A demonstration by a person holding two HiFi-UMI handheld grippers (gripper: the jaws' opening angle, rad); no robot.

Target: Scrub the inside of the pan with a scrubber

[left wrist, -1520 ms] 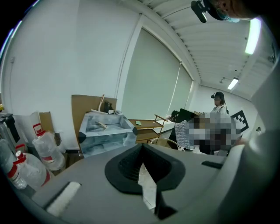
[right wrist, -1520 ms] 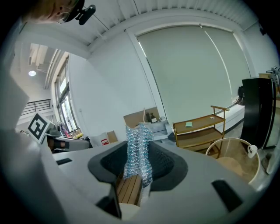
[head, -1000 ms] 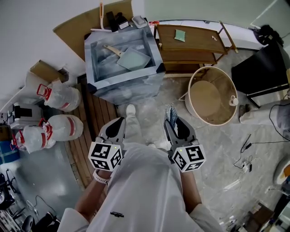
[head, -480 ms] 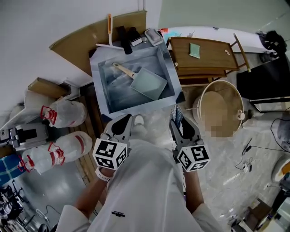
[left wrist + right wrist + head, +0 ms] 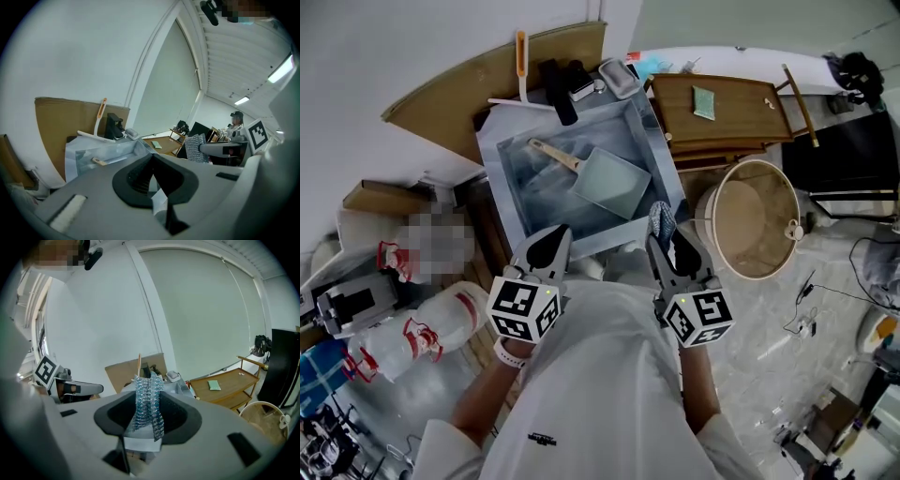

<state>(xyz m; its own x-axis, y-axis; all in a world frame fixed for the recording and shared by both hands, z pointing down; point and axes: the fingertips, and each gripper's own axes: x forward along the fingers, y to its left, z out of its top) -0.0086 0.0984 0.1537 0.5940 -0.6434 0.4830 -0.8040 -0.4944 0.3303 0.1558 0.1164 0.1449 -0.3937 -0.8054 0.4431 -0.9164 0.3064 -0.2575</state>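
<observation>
The right hand-held gripper (image 5: 667,236) clenches the mesh scrubber (image 5: 146,401); the left hand-held gripper (image 5: 551,246) is closed, empty. The pan (image 5: 611,184) lies farther off in the basin (image 5: 492,178). Best steady its handle (image 5: 549,152), then press flat.

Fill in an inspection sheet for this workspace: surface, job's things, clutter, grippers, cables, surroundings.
Surface: sink, holding the pan.
Job's things: pan lies in the sink, not yet touched; scrubber is in the right gripper.
Clutter: brush and dark items behind the sink.
Grippers: left gripper shut, empty; right gripper shut on the scrubber; both at the sink's near edge.
Cables: cables on the floor, right.
Surroundings: wooden cart, round tub, bags.
</observation>
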